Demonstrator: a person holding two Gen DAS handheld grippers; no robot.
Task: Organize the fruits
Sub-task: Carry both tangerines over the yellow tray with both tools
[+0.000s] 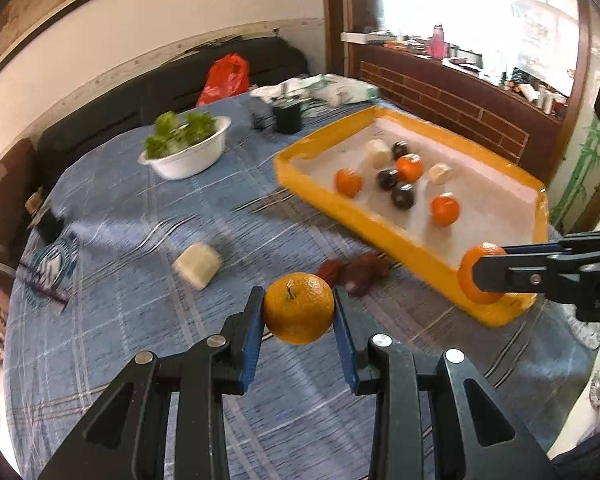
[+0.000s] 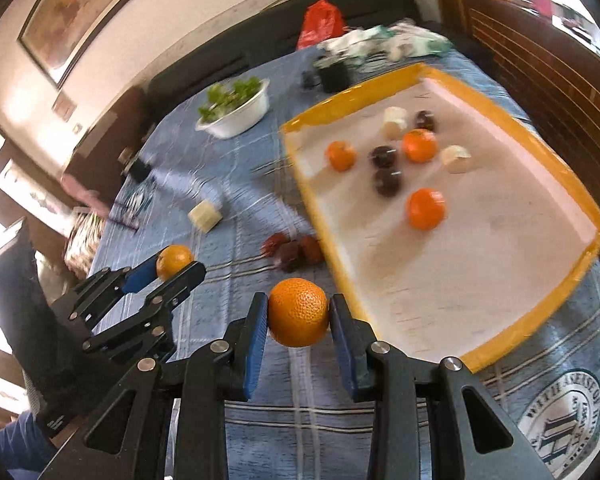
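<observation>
My left gripper is shut on an orange, held above the blue cloth; the same gripper with its orange shows at the left of the right wrist view. My right gripper is shut on a second orange beside the near corner of the yellow tray. In the left wrist view, that right gripper grips its orange over the tray's near rim. The tray holds three oranges, dark round fruits and pale pieces.
On the blue checked tablecloth lie a pale block and reddish fruits left of the tray. A white bowl of greens, a black cup, a red bag and crumpled wrappers sit farther back.
</observation>
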